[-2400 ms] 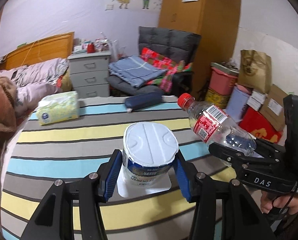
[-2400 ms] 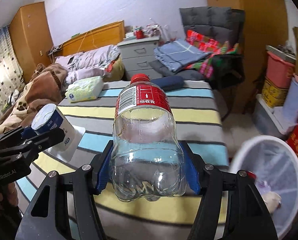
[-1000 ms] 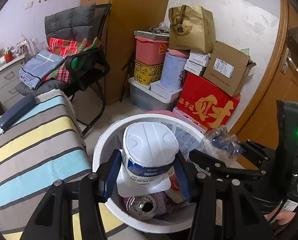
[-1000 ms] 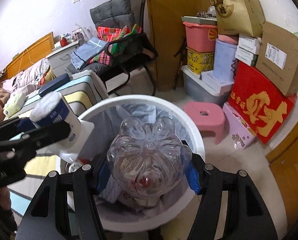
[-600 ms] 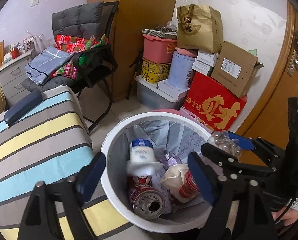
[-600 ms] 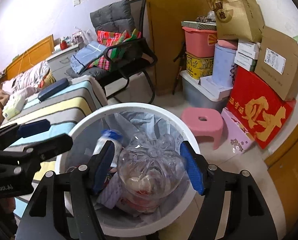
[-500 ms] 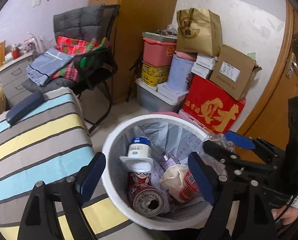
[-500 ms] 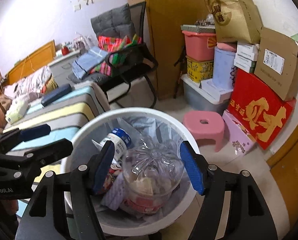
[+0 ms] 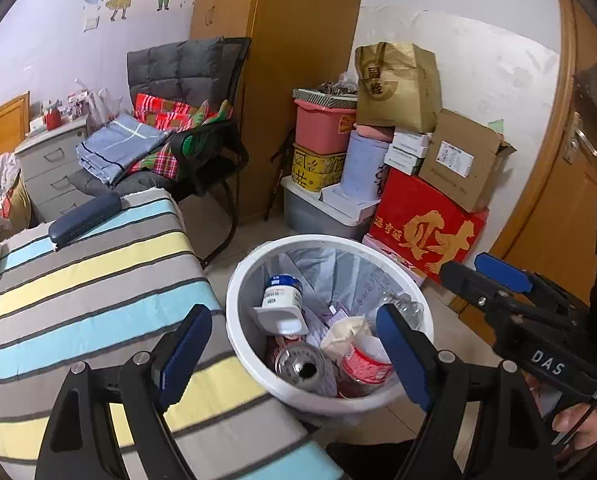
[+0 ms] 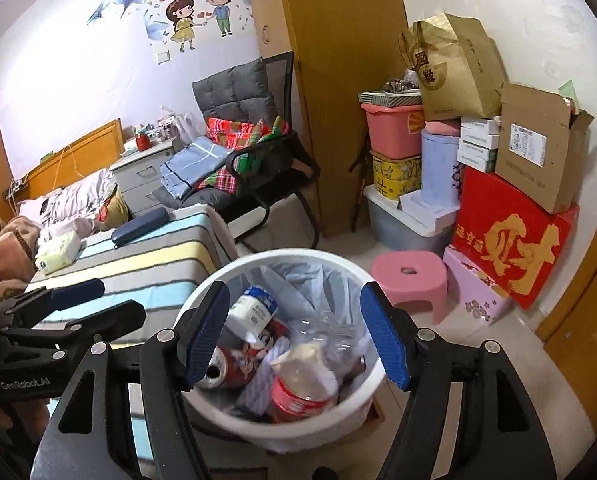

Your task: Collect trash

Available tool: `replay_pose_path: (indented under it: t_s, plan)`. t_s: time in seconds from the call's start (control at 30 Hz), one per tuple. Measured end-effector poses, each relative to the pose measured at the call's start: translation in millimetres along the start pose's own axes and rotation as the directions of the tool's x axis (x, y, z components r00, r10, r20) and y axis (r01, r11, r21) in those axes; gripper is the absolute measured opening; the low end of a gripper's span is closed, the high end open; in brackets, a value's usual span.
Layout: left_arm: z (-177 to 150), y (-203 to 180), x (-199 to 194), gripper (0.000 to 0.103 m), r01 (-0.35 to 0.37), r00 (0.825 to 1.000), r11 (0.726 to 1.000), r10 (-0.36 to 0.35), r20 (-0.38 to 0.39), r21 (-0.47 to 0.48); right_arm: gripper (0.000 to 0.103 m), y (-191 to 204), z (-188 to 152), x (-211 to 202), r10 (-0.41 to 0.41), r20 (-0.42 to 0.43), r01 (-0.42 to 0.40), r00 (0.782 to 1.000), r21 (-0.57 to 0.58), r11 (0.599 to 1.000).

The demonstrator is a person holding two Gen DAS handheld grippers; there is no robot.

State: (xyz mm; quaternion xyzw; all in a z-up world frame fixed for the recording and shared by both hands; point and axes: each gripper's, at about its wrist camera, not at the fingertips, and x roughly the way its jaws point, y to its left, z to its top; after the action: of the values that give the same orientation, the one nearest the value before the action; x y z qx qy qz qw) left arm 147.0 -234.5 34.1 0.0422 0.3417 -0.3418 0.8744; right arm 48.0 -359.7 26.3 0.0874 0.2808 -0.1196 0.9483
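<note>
Both the left gripper (image 9: pixel 290 344) and right gripper (image 10: pixel 294 336) hang wide open and empty over the white bin (image 9: pixel 238 280) at lower centre, cup (image 9: pixel 280 294) and bottle (image 10: pixel 330 340) inside.

Even, fairly bright indoor light with soft shadows. Fisheye bending curves the edges (corners go black). The right view is slightly blurred.

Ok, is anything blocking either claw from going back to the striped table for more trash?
Nothing visible does. Both the left claw and right claw are open and empty above the white bin, and the striped table lies right beside it.
</note>
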Motion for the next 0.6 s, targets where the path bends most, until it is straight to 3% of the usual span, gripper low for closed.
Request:
replay_pose_path:
  t_s: [0.17, 0.37, 0.5, 0.6]
  plan:
    - [-20.8, -7.5, -23.0, 0.084, -0.016, 1.0, 1.0, 0.016, 0.013, 0.0, 0.069, 9.1, -18.8, -11.6, -0.041, -0.016, 0.041, 0.999, -0.036, 0.999]
    - [-54.6, -9.8, -50.6, 0.084, -0.094, 0.995, 0.996, 0.094, 0.024, 0.002, 0.069, 16.4, -39.2, -31.4, -0.07, -0.011, 0.07, 0.997, -0.043, 0.997]
    - [-73.5, -13.6, -70.2, 0.084, -0.206, 0.977, 0.979, 0.205, 0.058, 0.01, 0.069, 20.3, -49.6, -43.4, -0.087, 0.0, 0.087, 0.996, -0.031, 0.996]
    - [-85.2, -14.9, -83.2, 0.084, -0.203, 0.976, 0.979, 0.202, 0.085, 0.0, 0.069, 22.3, -57.2, -49.4, -0.07, -0.009, 0.07, 0.998, -0.01, 0.998]
